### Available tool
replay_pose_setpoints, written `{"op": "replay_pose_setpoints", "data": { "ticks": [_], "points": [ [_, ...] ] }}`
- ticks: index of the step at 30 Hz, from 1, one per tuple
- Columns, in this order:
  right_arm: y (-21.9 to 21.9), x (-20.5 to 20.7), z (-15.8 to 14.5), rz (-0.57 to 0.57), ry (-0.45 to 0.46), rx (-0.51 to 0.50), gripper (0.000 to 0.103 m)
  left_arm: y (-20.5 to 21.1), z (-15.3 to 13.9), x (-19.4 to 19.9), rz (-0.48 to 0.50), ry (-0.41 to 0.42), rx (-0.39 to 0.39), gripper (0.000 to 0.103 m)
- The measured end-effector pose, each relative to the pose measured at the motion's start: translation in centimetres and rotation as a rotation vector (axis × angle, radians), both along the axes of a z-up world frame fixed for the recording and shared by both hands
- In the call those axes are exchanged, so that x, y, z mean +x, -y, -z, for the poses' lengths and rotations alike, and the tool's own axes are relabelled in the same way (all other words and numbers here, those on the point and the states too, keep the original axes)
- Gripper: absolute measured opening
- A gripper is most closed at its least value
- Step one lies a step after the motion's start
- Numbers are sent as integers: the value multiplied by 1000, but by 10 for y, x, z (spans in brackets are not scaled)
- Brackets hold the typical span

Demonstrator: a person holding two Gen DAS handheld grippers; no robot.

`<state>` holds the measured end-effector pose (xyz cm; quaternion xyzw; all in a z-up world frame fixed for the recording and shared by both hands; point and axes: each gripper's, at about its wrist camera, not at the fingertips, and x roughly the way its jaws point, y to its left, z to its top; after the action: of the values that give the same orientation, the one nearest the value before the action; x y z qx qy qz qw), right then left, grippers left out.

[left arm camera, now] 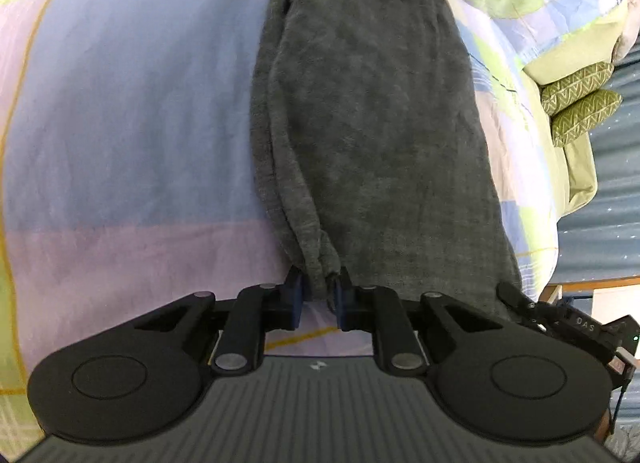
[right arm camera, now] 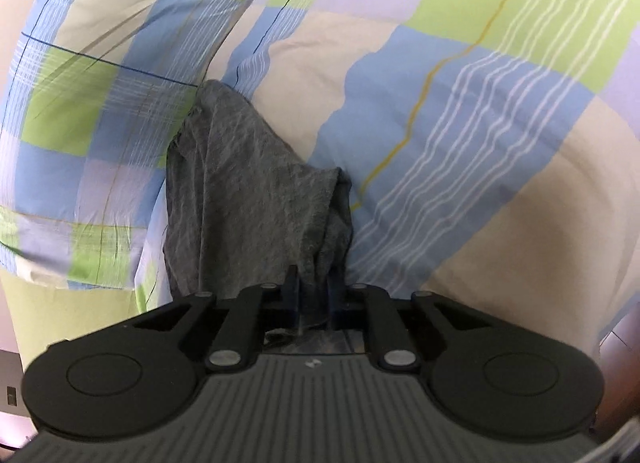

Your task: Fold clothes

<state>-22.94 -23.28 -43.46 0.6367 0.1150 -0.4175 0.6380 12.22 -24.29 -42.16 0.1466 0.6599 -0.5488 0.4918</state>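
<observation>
A dark grey garment (left arm camera: 368, 111) lies as a long folded strip on the bed, running away from me in the left wrist view. My left gripper (left arm camera: 319, 295) is shut on the bunched near corner of this garment, cloth pinched between its blue pads. In the right wrist view the grey garment (right arm camera: 248, 203) rises in a crumpled fold against the checked bedding, and my right gripper (right arm camera: 314, 291) is shut on its lower edge. The right gripper's body (left arm camera: 560, 323) shows at the lower right of the left wrist view, at the garment's other near corner.
The bed is covered by a checked sheet (left arm camera: 120, 123) in blue, lilac and green. A puffy checked duvet (right arm camera: 480, 83) lies behind the garment. Two green patterned cushions (left arm camera: 580, 103) sit at the right by the bed's edge, with blue floor (left arm camera: 612, 203) beyond.
</observation>
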Motion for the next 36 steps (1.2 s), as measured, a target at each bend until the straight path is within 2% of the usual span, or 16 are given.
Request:
{"op": "replay_pose_setpoints", "data": {
  "ticks": [4,7,9,11,13,15,16,18,19,21,23,26,30,33,35,36],
  "points": [
    [3,-5,-19,-28,-28,-3,9,-4,-19,-7,37,33,-21,19],
    [6,-9,-30,-45,-65,5,8,-12,-23,-7,65,62,-18,29],
    [6,-9,-24,-64,-108,24,8,-19,-20,-1,80,81,-5,29],
    [7,-9,-17,-88,-167,54,16,-32,-23,9,67,89,19,26],
    [5,-14,-16,-77,-156,74,22,-45,-28,19,65,117,50,26],
    [-1,-12,-32,-109,-260,30,30,-52,-34,23,70,147,70,27],
    [-4,-7,-41,-148,-324,-11,33,-55,-37,26,72,162,81,27],
    [-16,23,-72,-355,-504,-222,34,-62,-45,32,84,204,84,31],
    [-21,40,-86,-463,-574,-325,34,-61,-55,31,110,267,58,36],
    [-30,79,-95,-700,-559,-494,34,-59,-65,27,151,340,23,41],
    [-38,107,-94,-851,-539,-605,33,-52,-73,10,260,437,-49,45],
    [-68,175,-76,-1203,-546,-904,32,-56,-75,-4,383,520,-115,46],
    [-89,216,-44,-1433,-621,-1130,32,-64,-65,-25,552,660,-212,47],
    [-97,222,-26,-1475,-705,-1246,30,-74,-53,-48,750,853,-328,48],
    [-96,227,-21,-1477,-746,-1268,2,-79,-49,-60,859,957,-394,50],
    [-94,229,-19,-1480,-762,-1259,2,-80,-48,-64,887,979,-411,51]
  ]
}}
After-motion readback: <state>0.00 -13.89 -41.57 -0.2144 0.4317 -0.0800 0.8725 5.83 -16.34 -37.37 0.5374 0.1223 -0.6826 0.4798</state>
